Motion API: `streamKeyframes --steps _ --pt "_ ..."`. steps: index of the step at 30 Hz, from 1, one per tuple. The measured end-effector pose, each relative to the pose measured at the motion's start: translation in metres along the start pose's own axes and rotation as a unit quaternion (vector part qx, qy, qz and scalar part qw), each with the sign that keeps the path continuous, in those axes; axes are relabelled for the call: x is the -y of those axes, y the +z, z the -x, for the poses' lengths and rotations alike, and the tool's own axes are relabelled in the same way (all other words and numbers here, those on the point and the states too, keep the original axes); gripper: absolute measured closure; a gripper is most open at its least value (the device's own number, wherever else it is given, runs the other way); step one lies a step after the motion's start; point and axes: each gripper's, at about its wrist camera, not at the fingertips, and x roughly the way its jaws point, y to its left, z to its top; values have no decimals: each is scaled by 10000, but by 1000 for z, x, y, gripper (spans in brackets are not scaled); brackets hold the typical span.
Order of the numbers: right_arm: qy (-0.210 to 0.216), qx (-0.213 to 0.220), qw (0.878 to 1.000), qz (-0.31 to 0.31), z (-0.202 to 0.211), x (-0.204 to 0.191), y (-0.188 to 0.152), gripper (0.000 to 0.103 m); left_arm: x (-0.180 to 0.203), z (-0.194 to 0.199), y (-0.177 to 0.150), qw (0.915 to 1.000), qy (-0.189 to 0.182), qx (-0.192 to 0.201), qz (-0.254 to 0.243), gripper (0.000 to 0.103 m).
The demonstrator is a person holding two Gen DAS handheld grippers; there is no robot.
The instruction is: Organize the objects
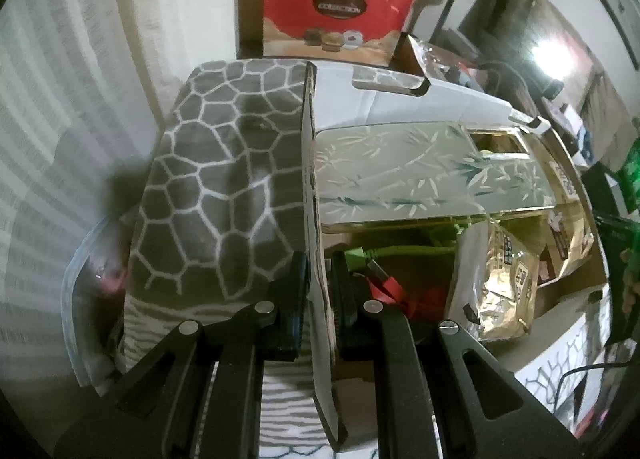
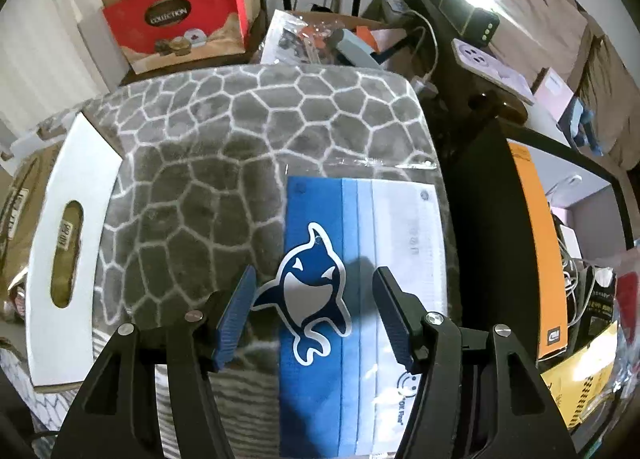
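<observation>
Our left gripper (image 1: 320, 299) has its fingers (image 1: 294, 301) clamped on the upright side flap of a white cardboard box (image 1: 318, 219), one pad on each face of the thin card. Inside the box, just beyond the right-hand pad, lie a red cable (image 1: 394, 291) and a green cable (image 1: 404, 251), with a gold foil packet (image 1: 500, 291) standing beside them. A flap with a bamboo print (image 1: 420, 171) folds over the top of the opening. To the left of the clamped flap, outside the box, spreads a grey blanket (image 1: 216, 179) with a white cracked-stone pattern.

Our right gripper (image 2: 316, 315) hangs with its fingers (image 2: 236, 311) spread apart, gripping nothing, poised above a blue-and-white plastic bag (image 2: 360, 259) that carries an orca sticker (image 2: 310, 287). We cannot tell whether the fingertips touch the bag. The bag lies flat on the same grey blanket, toward its right edge. At the blanket's left edge, in the right wrist view, stands the white box flap with its oval hand-hole (image 2: 66, 255).

Behind the blanket, a red carton marked "Collection" (image 2: 180, 19) is stacked with other cartons. An orange-edged box (image 2: 536, 243) stands upright to the right of the blanket.
</observation>
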Motion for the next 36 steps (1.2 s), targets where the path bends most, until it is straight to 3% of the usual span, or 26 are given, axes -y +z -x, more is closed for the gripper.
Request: streamKeyframes --steps 3,6,7,16,23,29,36 --pt "-125 17 9999 58 -3 -4 0 41 6 0 -1 10000 -34 -1 -62 93" --pt "-145 39 9998 141 -2 -8 -1 56 4 -1 0 10000 -82 -16 -7 93" --pt "-167 32 9997 161 -1 -8 -1 67 2 -1 0 9999 -116 -25 20 93" --pt "187 -24 9998 -75 6 5 0 68 1 -2 1 9998 -177 -31 61 93" --pt "509 332 9982 3 46 -4 6 68 0 -2 1 9998 -200 -34 71 93" --pt "1035 820 9898 542 106 -48 16 68 1 -1 0 9997 -216 -16 149 93" --pt "1832 832 9675 1529 131 -151 21 68 3 0 -2 9996 -214 -16 156 93"
